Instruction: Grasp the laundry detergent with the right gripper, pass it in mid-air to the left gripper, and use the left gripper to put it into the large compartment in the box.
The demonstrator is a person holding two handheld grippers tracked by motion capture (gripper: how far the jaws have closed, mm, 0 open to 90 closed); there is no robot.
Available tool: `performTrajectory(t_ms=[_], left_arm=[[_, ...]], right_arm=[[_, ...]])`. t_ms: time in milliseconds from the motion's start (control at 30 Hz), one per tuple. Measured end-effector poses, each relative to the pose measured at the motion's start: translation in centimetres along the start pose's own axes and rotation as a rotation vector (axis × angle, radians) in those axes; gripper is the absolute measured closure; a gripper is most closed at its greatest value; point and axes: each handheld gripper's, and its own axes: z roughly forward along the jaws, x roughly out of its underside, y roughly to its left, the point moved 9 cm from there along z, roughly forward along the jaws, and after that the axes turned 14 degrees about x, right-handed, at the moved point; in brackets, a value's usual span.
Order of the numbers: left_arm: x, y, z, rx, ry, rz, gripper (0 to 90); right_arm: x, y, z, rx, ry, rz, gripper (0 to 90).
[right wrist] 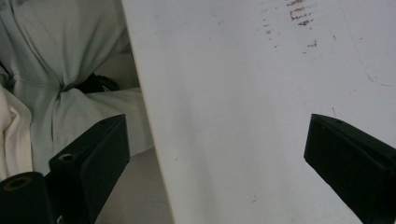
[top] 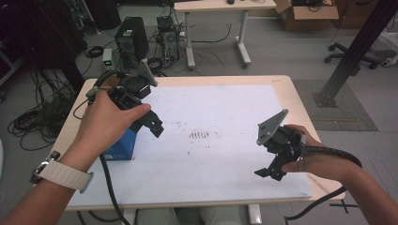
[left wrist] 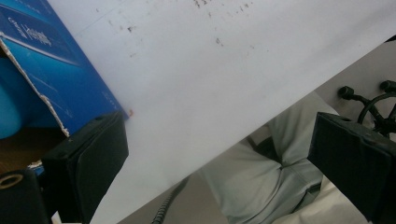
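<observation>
I am holding my left claw [top: 152, 124] above the left part of the pale wooden counter [top: 281, 86], its jaws standing wide apart with nothing between them, and I am holding my right claw [top: 272, 172] over the counter's near right part, its jaws also spread and empty. The blue rectangular cardboard box [top: 123, 144] is standing on the near left part of the white paper sheet [top: 225, 112] that is covering the counter, just beside and below my left claw; in the left gripper view the box [left wrist: 51, 74] is showing a torn, ragged flap edge and a glossy printed face. Risk, as I am judging it: the thin card wall is likely crushing or tearing further if I am closing on the ripped flap rather than on a firm wall. A second risk: the smooth sheet is offering little friction, so a sideways nudge from one black jaw may be sliding or tipping the box toward the near edge. The sheet itself is matte, flat and carrying brown scuff marks [top: 199, 135] near its middle.
</observation>
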Motion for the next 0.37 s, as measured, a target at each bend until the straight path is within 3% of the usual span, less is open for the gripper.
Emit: performTrajectory(t_ms=[367], left_arm=[[-0.21, -0.32, 0.28, 0.019, 0.009, 0.007, 5.3]], right_arm=[[0.08, -0.05, 0.16, -0.003, -0.001, 0.006, 6.7]])
